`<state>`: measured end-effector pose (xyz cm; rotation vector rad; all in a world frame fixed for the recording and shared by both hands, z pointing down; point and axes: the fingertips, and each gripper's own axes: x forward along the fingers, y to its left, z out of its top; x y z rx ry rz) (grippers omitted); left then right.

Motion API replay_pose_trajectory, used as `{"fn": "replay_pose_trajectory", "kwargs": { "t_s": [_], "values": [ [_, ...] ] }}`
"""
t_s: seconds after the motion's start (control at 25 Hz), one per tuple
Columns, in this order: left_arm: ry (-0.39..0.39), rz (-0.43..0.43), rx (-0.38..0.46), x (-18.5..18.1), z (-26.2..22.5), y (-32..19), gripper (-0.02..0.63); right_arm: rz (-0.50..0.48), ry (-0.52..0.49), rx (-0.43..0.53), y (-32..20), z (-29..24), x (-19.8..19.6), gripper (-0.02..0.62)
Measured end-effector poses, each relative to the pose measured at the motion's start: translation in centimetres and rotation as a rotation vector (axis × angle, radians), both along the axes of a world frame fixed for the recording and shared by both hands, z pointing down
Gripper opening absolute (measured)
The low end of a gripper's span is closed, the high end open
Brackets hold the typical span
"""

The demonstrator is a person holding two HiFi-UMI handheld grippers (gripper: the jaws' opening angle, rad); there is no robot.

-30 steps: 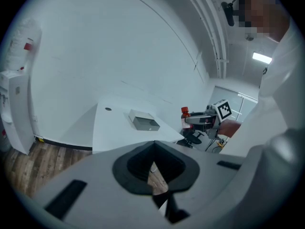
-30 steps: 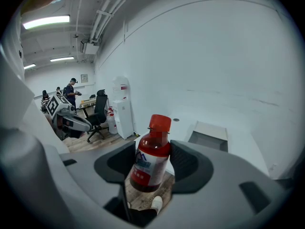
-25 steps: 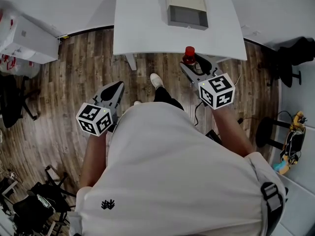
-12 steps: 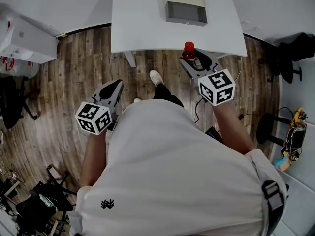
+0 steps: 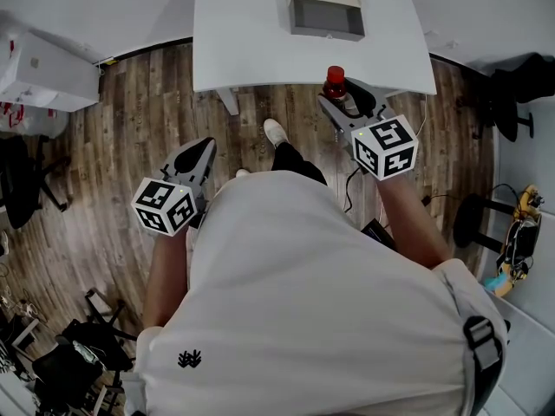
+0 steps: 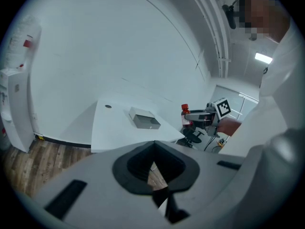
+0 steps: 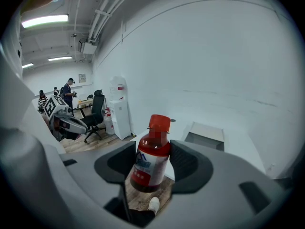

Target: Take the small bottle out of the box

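Wood floor (image 5: 147,120) waits below the desk (image 5: 251,42) edge. My right tool (image 5: 345,102) grips the bottle (image 5: 335,81) there, clear of the box (image 5: 325,11); my left tool (image 5: 198,154) is clenched, empty. Since the bottle leans between the pads, a jolt could drop it.

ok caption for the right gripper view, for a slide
Right gripper holding a small red-capped bottle of red liquid, grey box on white table behind.

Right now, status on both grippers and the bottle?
Left hand-held gripper shut, empty, over the floor. Right hand-held gripper shut on small red-capped bottle, out of the box on the white table. Nothing in the way.
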<state>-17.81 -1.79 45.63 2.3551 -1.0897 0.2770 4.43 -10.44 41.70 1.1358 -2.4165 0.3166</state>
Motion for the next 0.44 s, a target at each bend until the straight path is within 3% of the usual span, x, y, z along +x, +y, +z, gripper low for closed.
{"fn": "replay_pose_trajectory", "kwargs": {
  "t_s": [0.44],
  "values": [
    [0.001,0.008,-0.036,0.7,0.4,0.4,0.006,0.013,0.007,-0.046,-0.5,0.9,1.2,0.227]
  ]
}}
